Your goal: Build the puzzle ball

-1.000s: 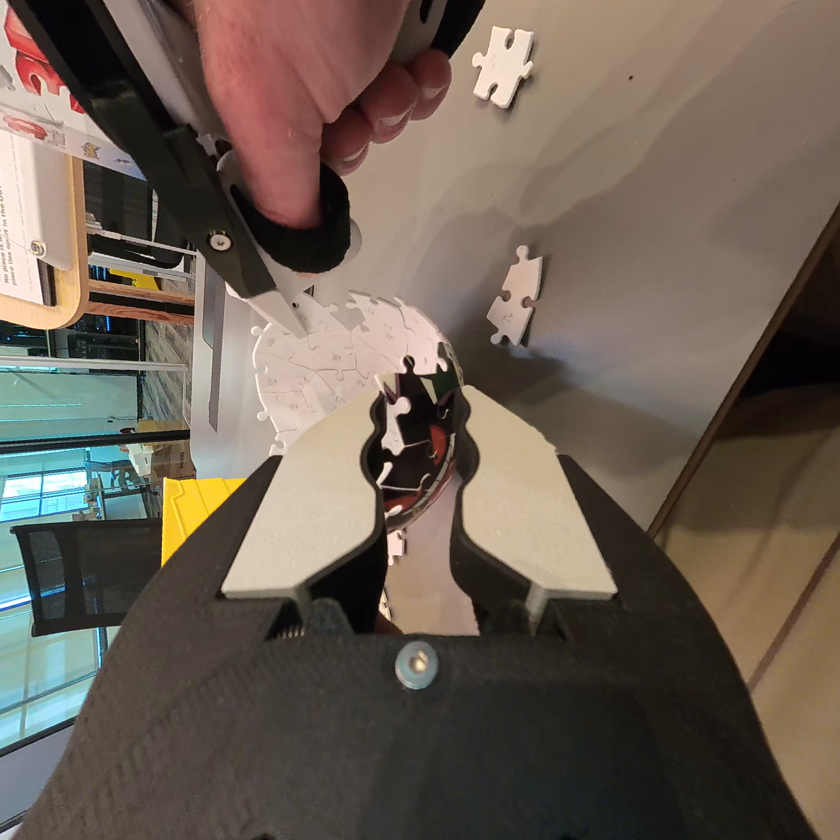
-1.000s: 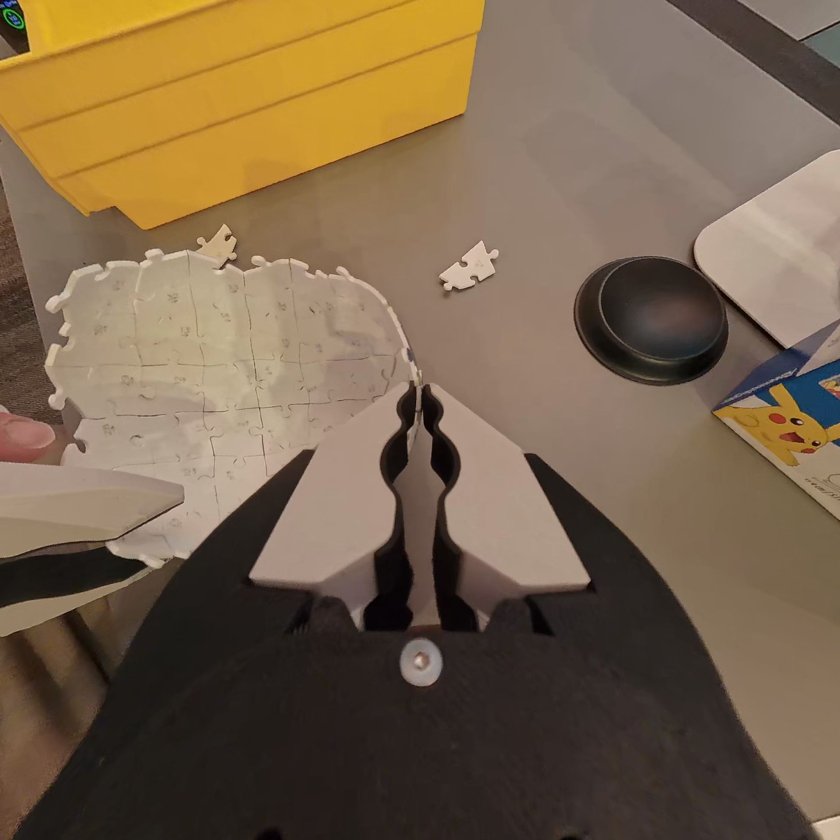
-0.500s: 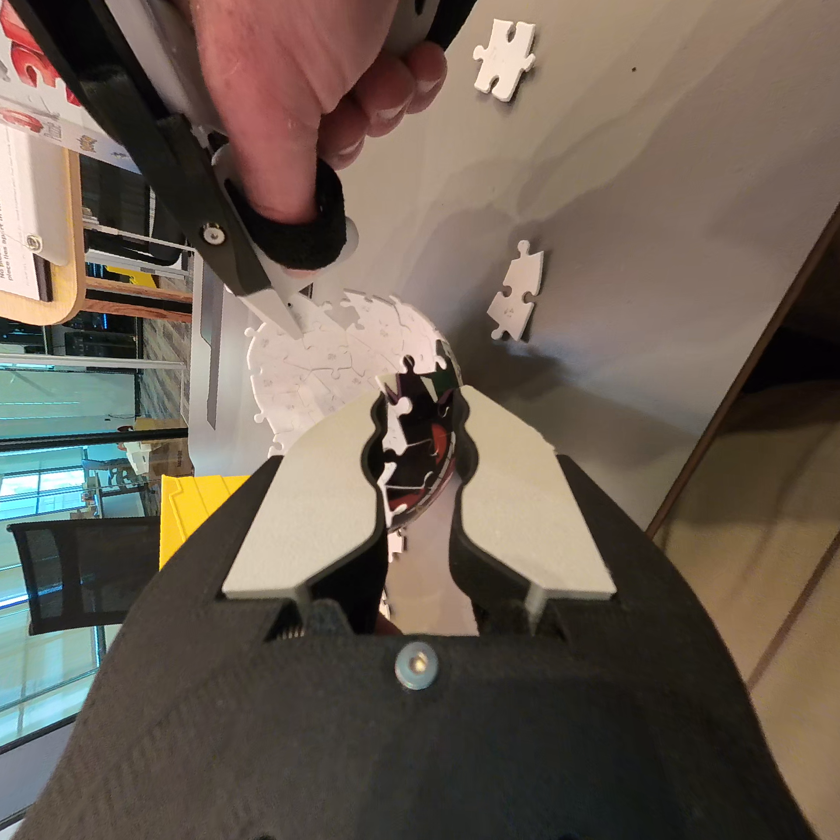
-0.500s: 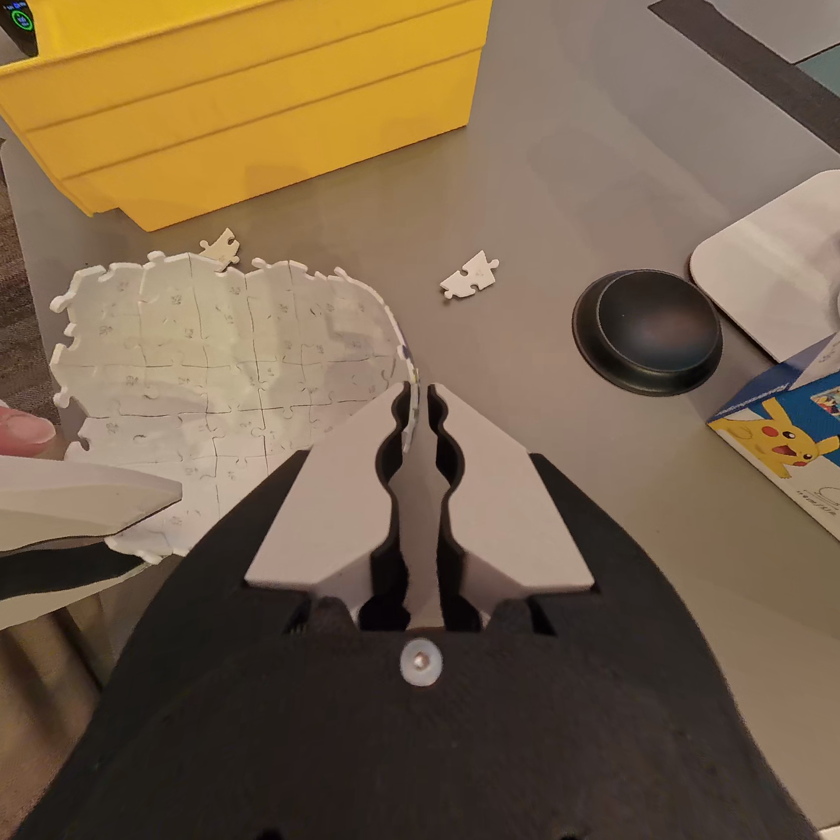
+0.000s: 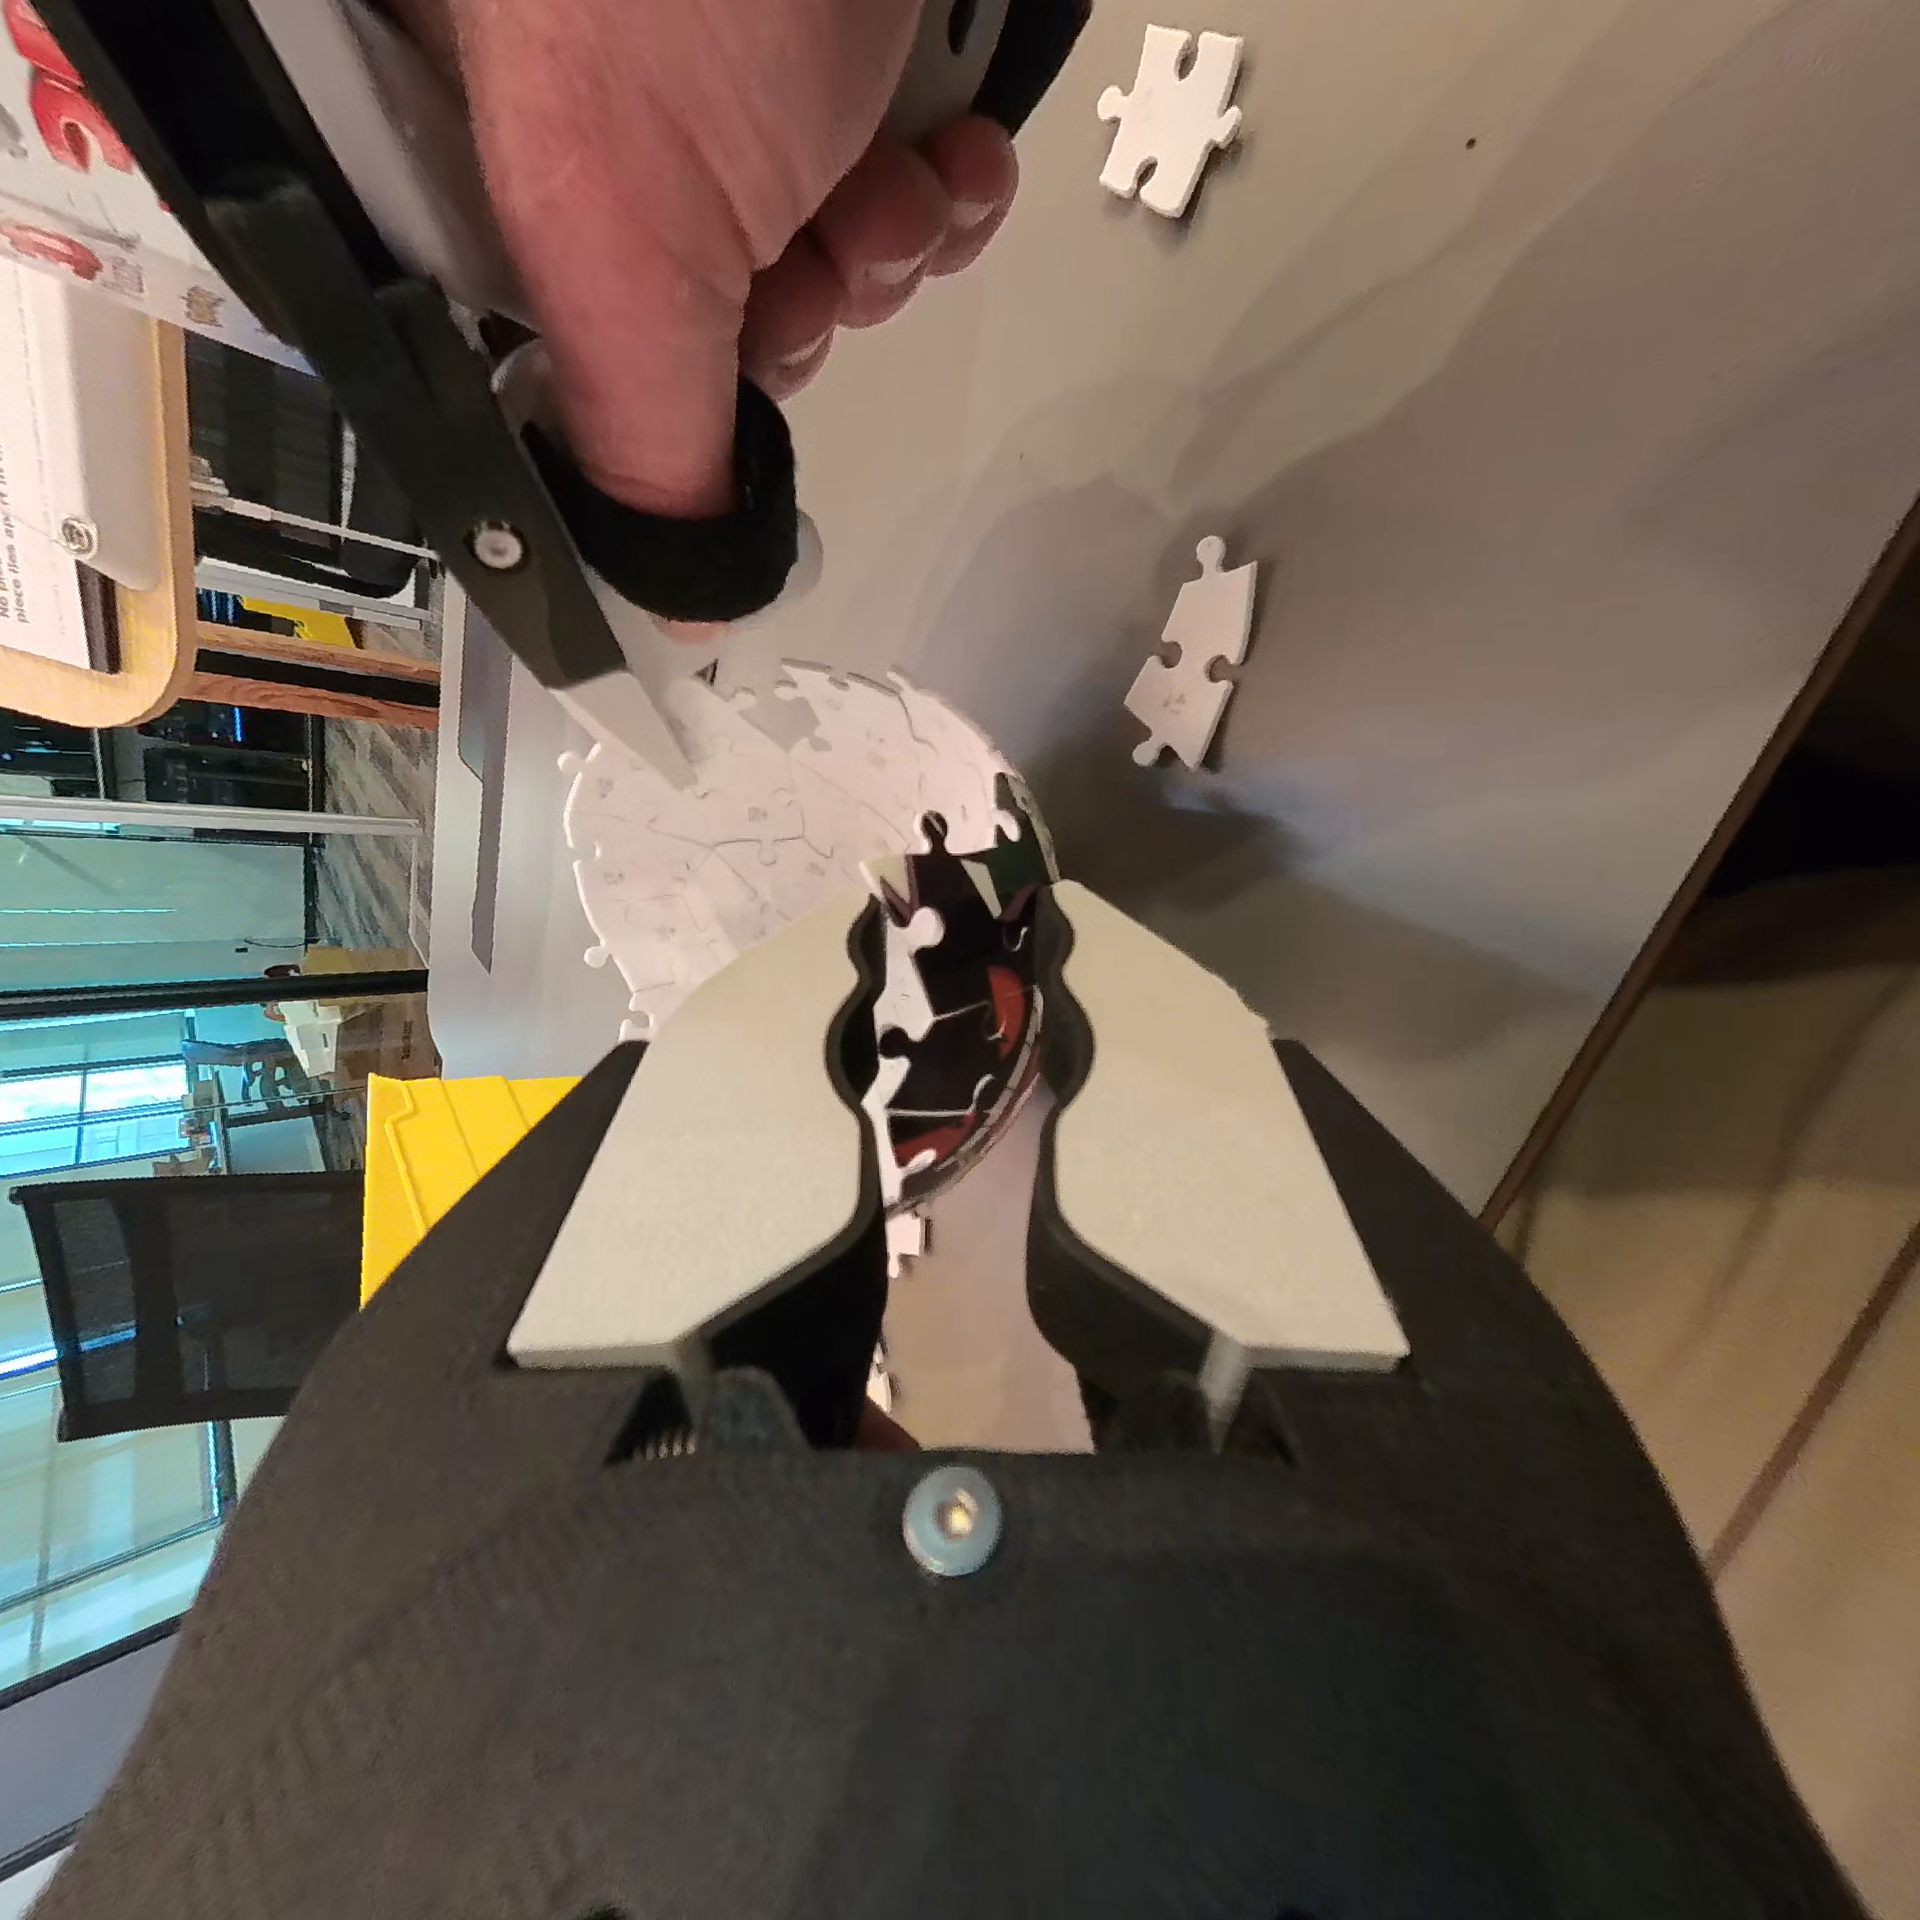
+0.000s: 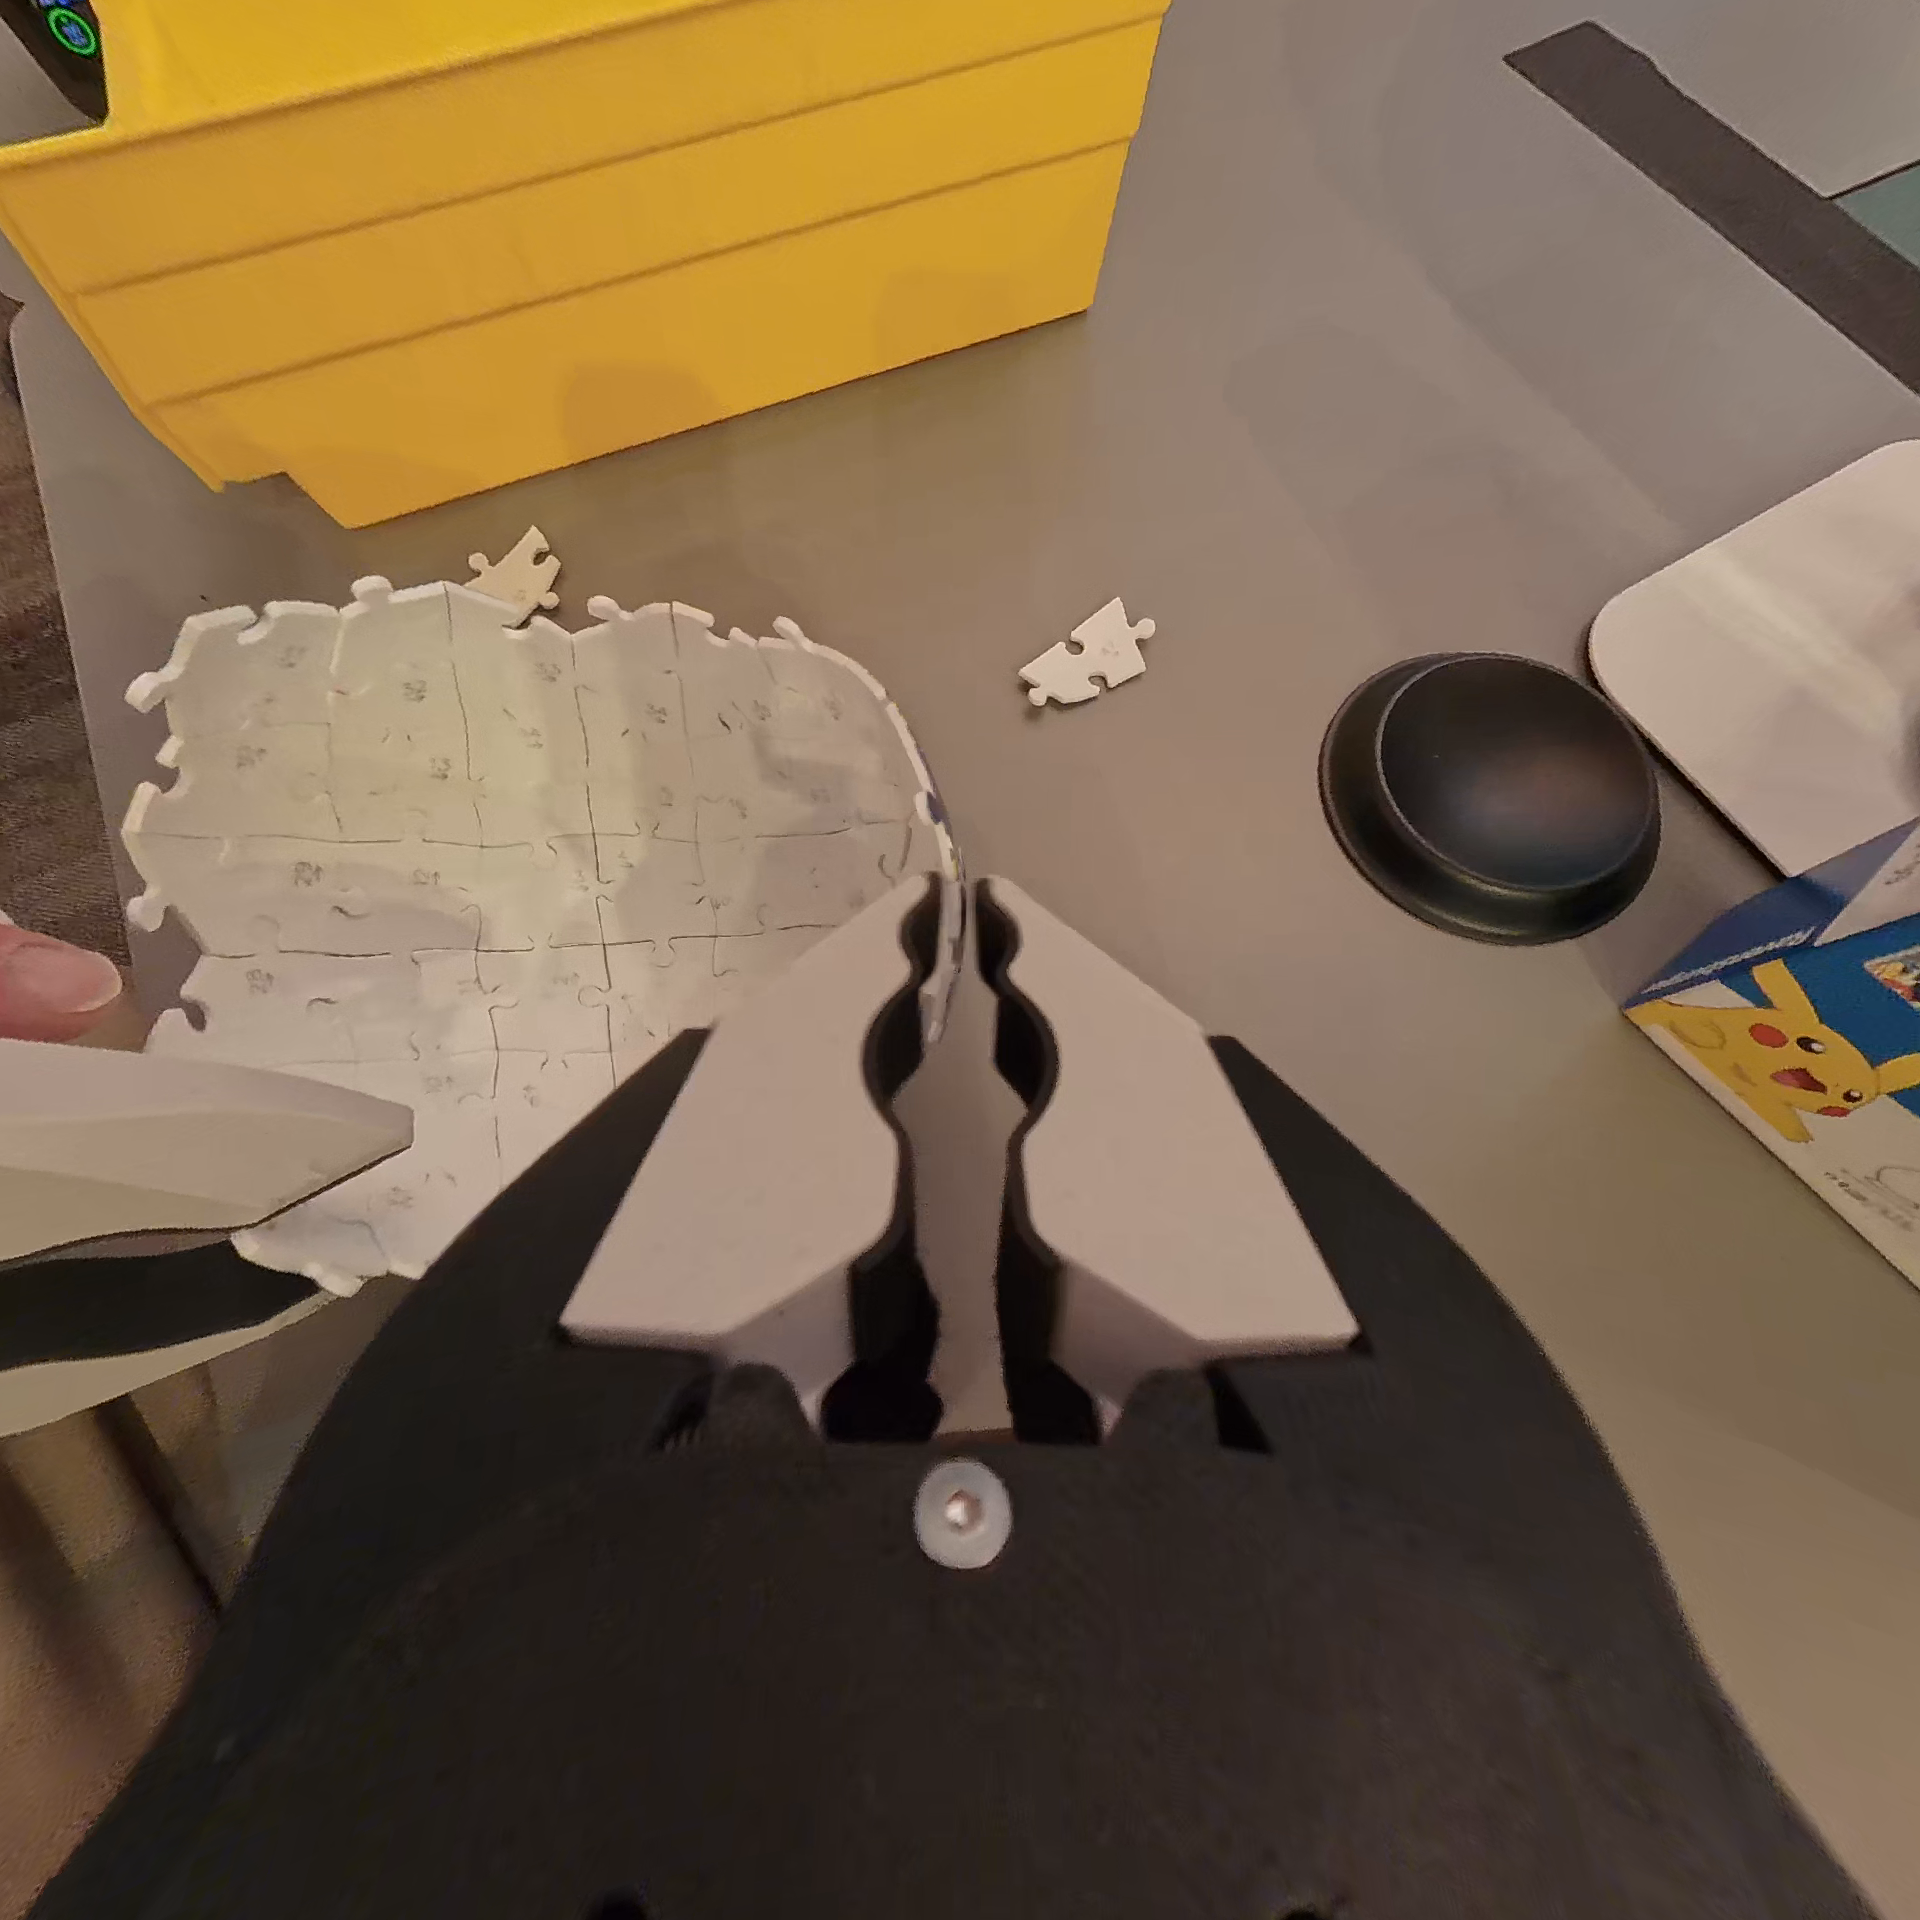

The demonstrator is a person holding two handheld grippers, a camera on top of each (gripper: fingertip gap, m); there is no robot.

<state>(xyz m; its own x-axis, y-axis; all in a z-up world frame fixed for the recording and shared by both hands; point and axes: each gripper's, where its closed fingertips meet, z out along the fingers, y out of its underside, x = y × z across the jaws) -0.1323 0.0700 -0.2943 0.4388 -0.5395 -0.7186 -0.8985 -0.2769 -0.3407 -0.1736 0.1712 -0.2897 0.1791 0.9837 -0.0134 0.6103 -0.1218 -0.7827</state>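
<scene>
The part-built puzzle ball (image 6: pixel 520 831) is a curved white shell with its inner side facing me; it also shows in the left wrist view (image 5: pixel 790 821), where its coloured outer face sits between the fingers. My left gripper (image 5: pixel 961 904) is shut on the shell's near edge, and in the right wrist view (image 6: pixel 312 1195) it clamps the lower-left edge. My right gripper (image 6: pixel 956 899) straddles the shell's right rim with its jaws slightly apart. In the left wrist view (image 5: pixel 675 753) its tip rests on the shell's far edge.
Loose white pieces lie on the grey table (image 6: pixel 1086 649), (image 6: pixel 516 566), (image 5: pixel 1174 104), (image 5: pixel 1195 655). A yellow bin (image 6: pixel 623 239) stands behind the shell. A black round stand (image 6: pixel 1486 795), a white pad (image 6: pixel 1766 644) and the puzzle box (image 6: pixel 1787 1039) are at the right. Some 11 cm of space lies between my two pairs of fingers.
My right gripper's jaws, shut on the shell's rim a second ago, have parted a little. The right gripper has pulled back slightly. The left gripper keeps its hold.
</scene>
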